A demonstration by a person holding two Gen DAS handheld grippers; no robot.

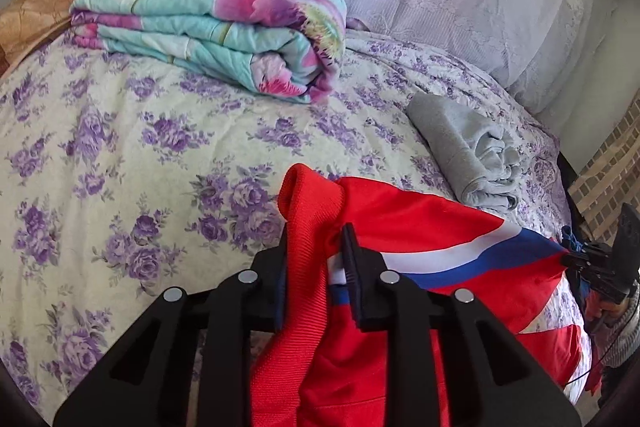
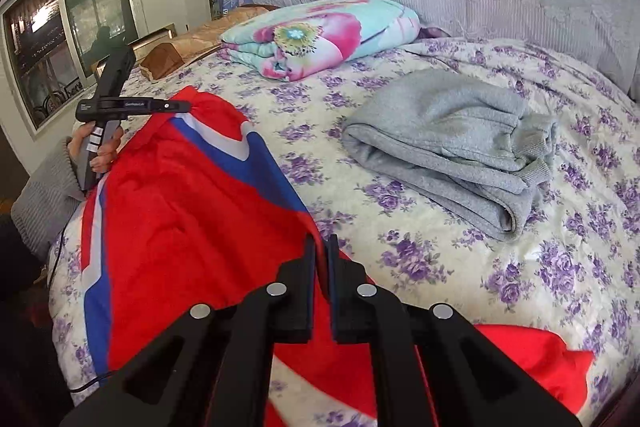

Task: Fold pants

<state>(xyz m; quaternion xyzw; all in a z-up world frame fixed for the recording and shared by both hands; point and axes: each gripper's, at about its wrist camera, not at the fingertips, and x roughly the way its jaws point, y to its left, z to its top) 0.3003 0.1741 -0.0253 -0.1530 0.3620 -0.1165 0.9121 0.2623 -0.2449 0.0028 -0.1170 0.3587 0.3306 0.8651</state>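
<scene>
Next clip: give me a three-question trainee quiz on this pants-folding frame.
1. True or false: the grey pants lie already folded on the bed.
2. What does the left gripper hold?
3. The folded floral quilt lies: A) on the red pants; B) apart from them, farther up the bed; C) on the floor.

Key: 1 true. 2 the ribbed red waistband. 3 B.
</scene>
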